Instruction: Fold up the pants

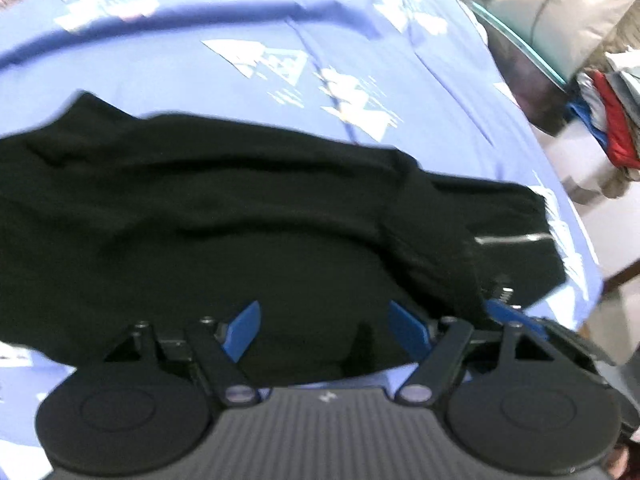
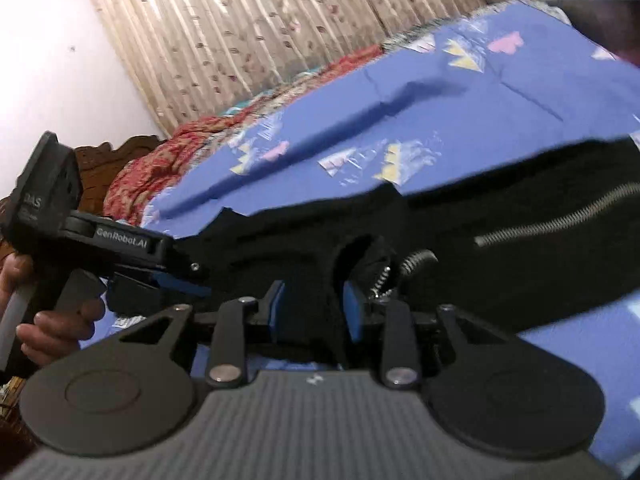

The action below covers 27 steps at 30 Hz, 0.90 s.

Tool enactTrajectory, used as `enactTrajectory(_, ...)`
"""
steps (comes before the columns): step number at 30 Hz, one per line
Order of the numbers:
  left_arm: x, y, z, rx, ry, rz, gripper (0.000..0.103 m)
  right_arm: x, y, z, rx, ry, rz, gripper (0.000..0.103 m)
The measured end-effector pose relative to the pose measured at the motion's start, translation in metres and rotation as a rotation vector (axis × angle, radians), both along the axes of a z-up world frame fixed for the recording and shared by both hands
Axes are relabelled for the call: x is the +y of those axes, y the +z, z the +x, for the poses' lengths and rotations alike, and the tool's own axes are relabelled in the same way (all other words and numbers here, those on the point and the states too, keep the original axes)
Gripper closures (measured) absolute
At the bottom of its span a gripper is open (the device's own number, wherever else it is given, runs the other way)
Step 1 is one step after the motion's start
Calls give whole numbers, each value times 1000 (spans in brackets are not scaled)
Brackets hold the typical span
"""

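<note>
My right gripper point(image 2: 316, 308) pinches a bunched fold of the limp black zippered fabric pants point(image 2: 500, 248); my left gripper point(image 1: 324, 326) jaws stand spread over them. The cloth sags, so I should grip hems.

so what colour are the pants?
Black pants with a silver zipper; the right wrist view shows it best.

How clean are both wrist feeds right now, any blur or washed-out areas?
Left wrist view: motion-smeared, the black pants show almost no fold detail, and the bedsheet bows from fisheye. Right wrist view: sharper on the zipper, wall upper left washed out.
</note>
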<state>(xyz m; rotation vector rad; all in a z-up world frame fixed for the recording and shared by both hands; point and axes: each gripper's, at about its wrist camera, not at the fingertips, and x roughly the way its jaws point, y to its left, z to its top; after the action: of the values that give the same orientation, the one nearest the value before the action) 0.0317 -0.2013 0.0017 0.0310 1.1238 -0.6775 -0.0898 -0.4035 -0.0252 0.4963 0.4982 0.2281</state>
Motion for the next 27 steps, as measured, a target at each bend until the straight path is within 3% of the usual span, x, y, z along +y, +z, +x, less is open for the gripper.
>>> enactTrajectory(4, -19, -5, -7, 23, -34, -5, 33, -11, 4, -11, 0, -55, 31, 65)
enactTrajectory(9, -40, 1, -6, 18, -76, -31, 33, -13, 11, -7, -53, -78, -79, 51)
enactTrajectory(12, -53, 5, 2, 40, -81, -64, 32, -19, 4, 2, -37, -85, -76, 35)
enactTrajectory(16, -62, 10, 10, 42, -65, -72, 31, -17, -5, 18, 22, -18, -81, 34)
enactTrajectory(27, -66, 1, 10, 102, -41, -101, 31, 23, 12, 10, -56, 58, -243, 34)
